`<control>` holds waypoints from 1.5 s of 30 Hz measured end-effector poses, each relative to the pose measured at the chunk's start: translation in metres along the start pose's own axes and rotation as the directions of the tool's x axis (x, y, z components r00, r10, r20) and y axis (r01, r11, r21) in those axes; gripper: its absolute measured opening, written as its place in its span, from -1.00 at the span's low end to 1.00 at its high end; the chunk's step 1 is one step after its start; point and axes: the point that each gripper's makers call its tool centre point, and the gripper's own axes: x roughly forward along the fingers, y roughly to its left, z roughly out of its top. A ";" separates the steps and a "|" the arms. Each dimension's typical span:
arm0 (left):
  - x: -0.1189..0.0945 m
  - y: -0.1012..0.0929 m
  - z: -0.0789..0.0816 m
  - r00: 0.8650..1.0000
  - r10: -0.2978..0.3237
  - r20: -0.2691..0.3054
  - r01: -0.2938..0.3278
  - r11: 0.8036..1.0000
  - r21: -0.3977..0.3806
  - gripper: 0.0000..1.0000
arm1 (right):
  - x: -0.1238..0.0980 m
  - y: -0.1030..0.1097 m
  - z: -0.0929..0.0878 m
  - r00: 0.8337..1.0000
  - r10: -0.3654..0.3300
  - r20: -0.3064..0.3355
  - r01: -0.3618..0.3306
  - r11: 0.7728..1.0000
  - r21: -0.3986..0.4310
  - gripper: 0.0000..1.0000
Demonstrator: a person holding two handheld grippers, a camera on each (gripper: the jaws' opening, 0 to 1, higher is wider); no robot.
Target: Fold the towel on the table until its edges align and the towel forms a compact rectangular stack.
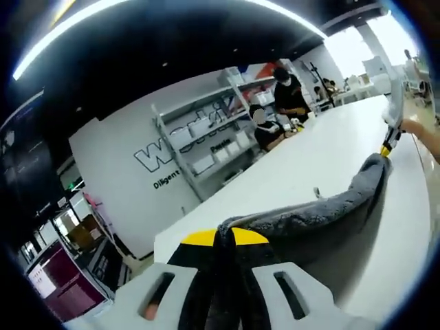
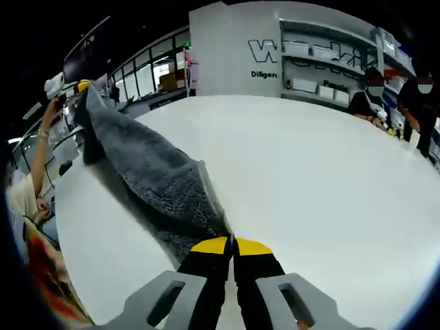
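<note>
Left gripper view, grey towel (image 1: 323, 210) stretched between hand-held grippers (image 1: 225, 238), both (image 2: 232, 245) clamped on its corners

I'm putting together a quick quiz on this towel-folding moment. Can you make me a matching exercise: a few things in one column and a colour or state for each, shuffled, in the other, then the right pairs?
Things:
1. towel
2. table
3. left gripper
4. shelving

Colour or state:
A. white, broad bare top
B. stands against the wall with the lettering, holding boxes
C. grey, lifted at both ends and stretched over the table
D. yellow-tipped jaws shut on a towel end

Pairs: 1-C, 2-A, 3-D, 4-B

The right gripper is likewise shut on the towel's other end.
</note>
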 end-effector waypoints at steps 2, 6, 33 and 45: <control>-0.008 -0.003 0.008 1.000 0.000 0.005 0.000 1.000 0.024 -0.89 | 0.001 -0.003 0.002 1.000 -0.007 -0.001 0.007 1.000 -0.005 -1.00; -0.025 -0.007 0.026 1.000 0.002 0.020 -0.004 0.998 0.061 -0.89 | 0.001 -0.007 0.007 1.000 -0.021 0.003 0.021 1.000 -0.015 -1.00; 0.054 -0.018 -0.089 0.964 -0.112 -0.241 0.109 0.994 -0.025 -0.89 | 0.009 -0.029 0.010 0.996 -0.090 -0.002 0.089 0.986 -0.142 -1.00; 0.098 -0.040 -0.156 0.954 -0.093 -0.287 0.099 0.995 0.004 -0.88 | 0.016 -0.020 -0.016 0.995 -0.090 -0.050 0.082 0.985 -0.153 -1.00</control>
